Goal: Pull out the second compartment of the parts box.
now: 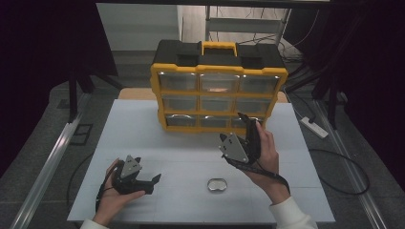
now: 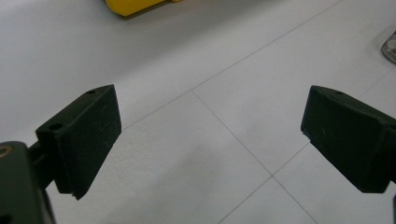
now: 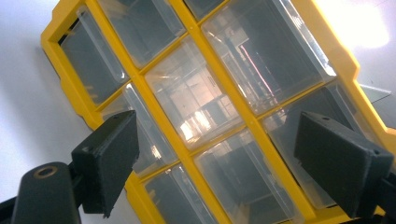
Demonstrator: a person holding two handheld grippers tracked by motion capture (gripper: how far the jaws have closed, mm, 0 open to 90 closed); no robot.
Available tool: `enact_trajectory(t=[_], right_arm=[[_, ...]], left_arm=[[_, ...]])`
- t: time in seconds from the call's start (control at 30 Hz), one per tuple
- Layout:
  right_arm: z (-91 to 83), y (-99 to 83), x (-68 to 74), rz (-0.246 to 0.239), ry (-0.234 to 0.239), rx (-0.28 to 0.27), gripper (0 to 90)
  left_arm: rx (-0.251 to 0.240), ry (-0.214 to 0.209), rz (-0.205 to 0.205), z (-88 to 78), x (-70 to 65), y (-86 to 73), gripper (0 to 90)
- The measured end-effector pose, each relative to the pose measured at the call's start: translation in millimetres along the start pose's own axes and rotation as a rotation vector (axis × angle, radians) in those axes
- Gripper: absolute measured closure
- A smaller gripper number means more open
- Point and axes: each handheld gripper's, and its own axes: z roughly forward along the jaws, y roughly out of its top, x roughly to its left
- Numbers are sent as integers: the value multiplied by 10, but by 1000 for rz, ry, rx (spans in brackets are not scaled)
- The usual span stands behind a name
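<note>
A yellow and black plastic box of small clear drawers [image 1: 218,90] is seen standing upright in the upper middle of the high view, at the far side of the white table [image 1: 143,138]. The right claw [image 1: 246,125] is held up just in front of the bottom row of drawers, at its right end, and is pointed at them. In the right gripper view the jaws are spread wide with nothing between them, and the clear drawer fronts [image 3: 201,102] are seen straight ahead, tilted in the frame. So the box lies right in front of this claw, and the right hand is judged to be much the nearer one. The left claw [image 1: 153,180] is held low at the lower left of the high view, well apart from the box; its jaws are also wide open and nothing is held. A small shiny metal dish [image 1: 217,185] is seen lying on the table in the lower middle, between the two hands.
</note>
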Motion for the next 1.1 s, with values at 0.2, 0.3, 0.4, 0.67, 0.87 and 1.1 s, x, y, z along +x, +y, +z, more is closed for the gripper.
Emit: enact_trajectory(t=[0.2, 0.3, 0.4, 0.67, 0.87, 1.1], right_arm=[[1, 11, -61, 11, -10, -3, 140], [-1, 21, -92, 19, -13, -7, 140], [-3, 27, -115, 23, -18, -10, 140], [36, 36, -133, 15, -23, -9, 140], [82, 39, -178, 26, -38, -12, 141], [159, 57, -220, 20, -50, -5, 142]], left_arm=[[-2, 2, -1, 0, 0, -1, 57], [-3, 2, -1, -1, -1, -1, 57], [-2, 0, -1, 0, -1, -1, 57], [-3, -2, -11, -2, 13, -9, 57], [0, 19, 10, -2, 1, -14, 57], [1, 14, 18, 4, -1, -12, 57]])
